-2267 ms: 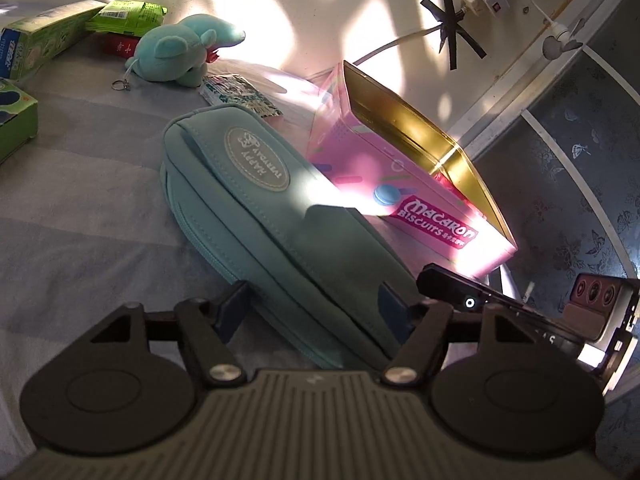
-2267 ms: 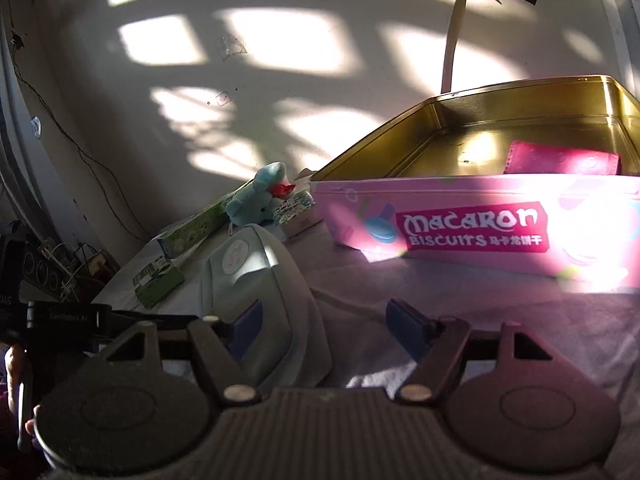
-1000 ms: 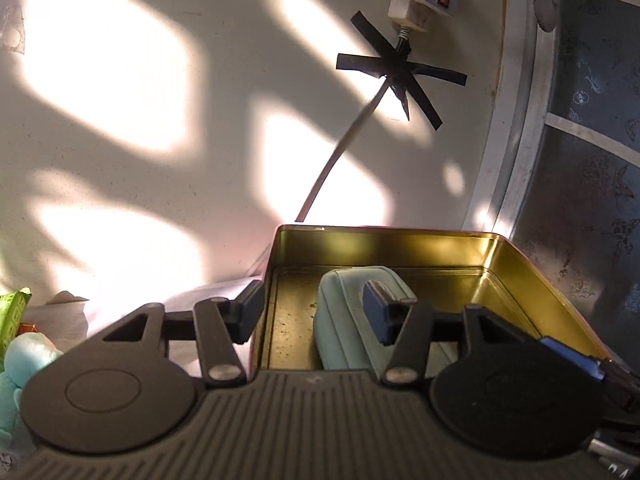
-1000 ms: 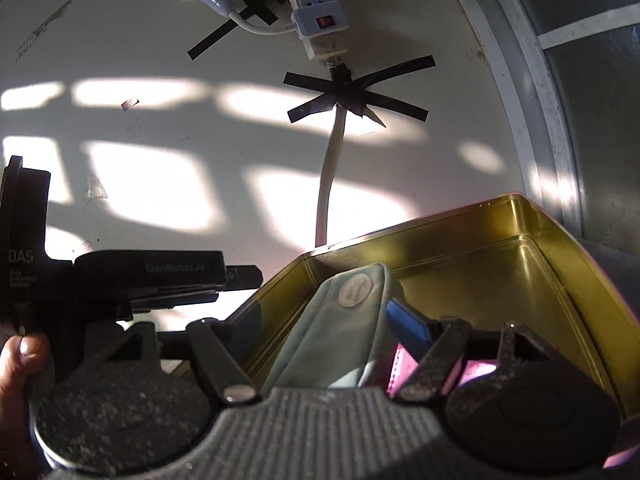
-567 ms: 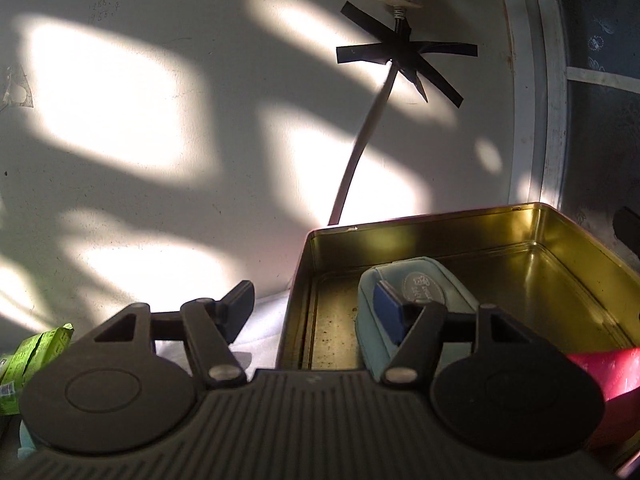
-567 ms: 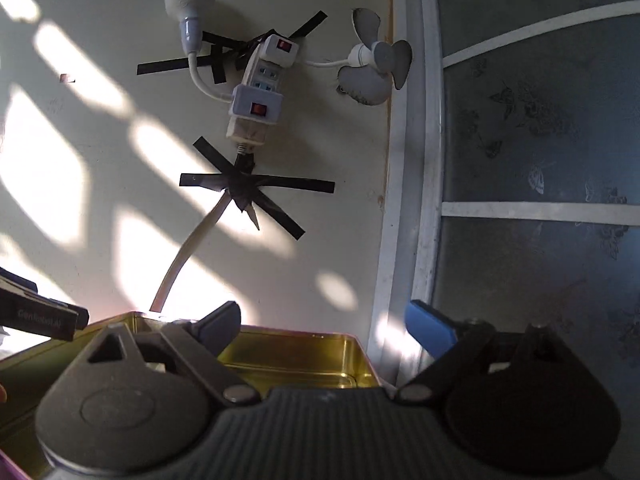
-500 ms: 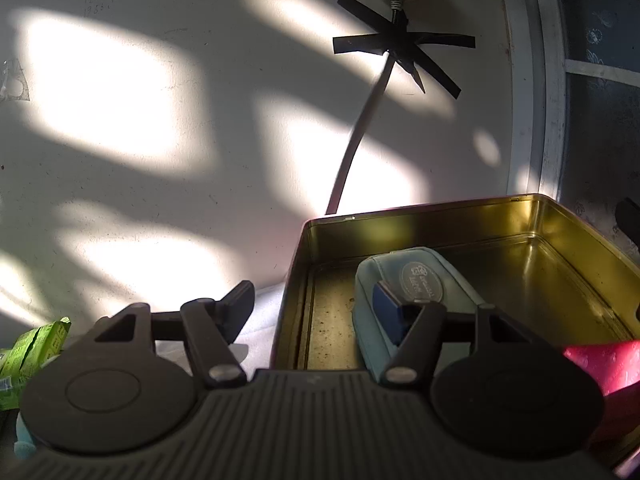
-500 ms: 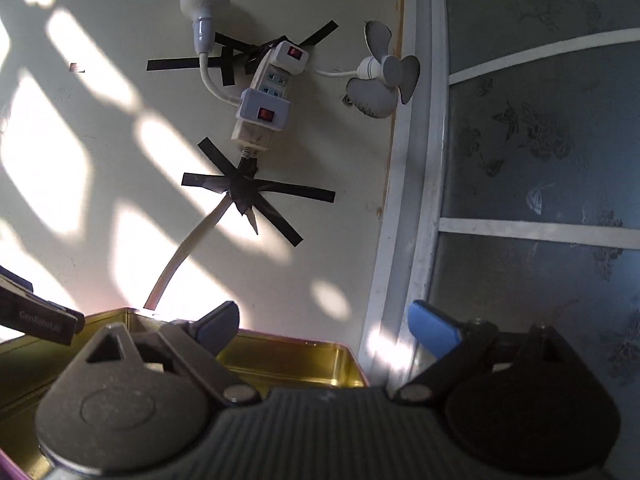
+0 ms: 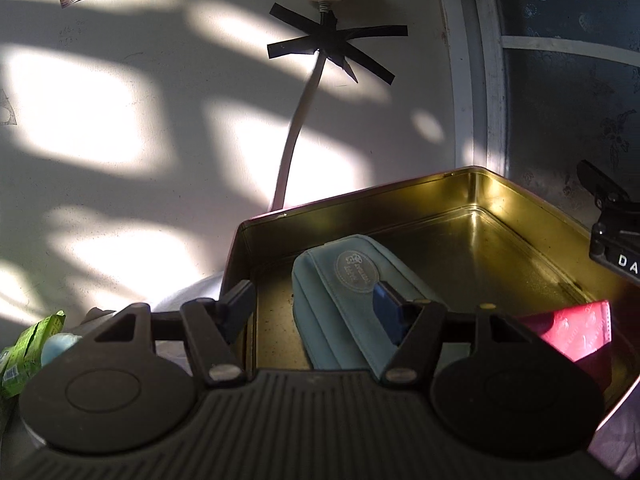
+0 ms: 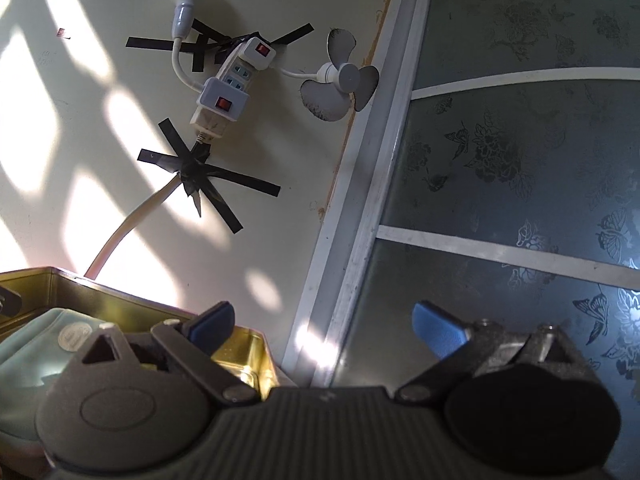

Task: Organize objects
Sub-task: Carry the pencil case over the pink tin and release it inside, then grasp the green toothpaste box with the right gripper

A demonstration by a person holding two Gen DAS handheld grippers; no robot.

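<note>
The left gripper [image 9: 314, 306] stands part open with nothing pressed between its fingers: one blue pad [image 9: 385, 312] sits in front of the pouch [image 9: 344, 300], the other hangs outside the tin's near wall. The right gripper [image 10: 326, 324] has just been opening and now stands wide, with nothing between its fingers and only wall and window glass beyond them.

The teal pouch lies flat on the floor of the gold tin [image 9: 460, 200], toward the left end, badge up. A red wallet [image 9: 576, 328] leans in the near right corner of the same tin. By my reading, the pouch's placement is finished and both grippers are free of it. What is left sits outside the tin: a green packet [image 9: 24, 348] and a pale blue thing just beside it at the lower left edge. How many more items wait I cannot tell.

The left view shows the tin's whole interior, the wallet, the leftover packet and a black piece of the other tool at the right edge. The right view shows only the tin's far corner [image 10: 240, 344] and one end of the pouch, but adds the power strip [image 10: 232, 80], the small fan [image 10: 340, 76] and the patterned window [image 10: 520, 160].
</note>
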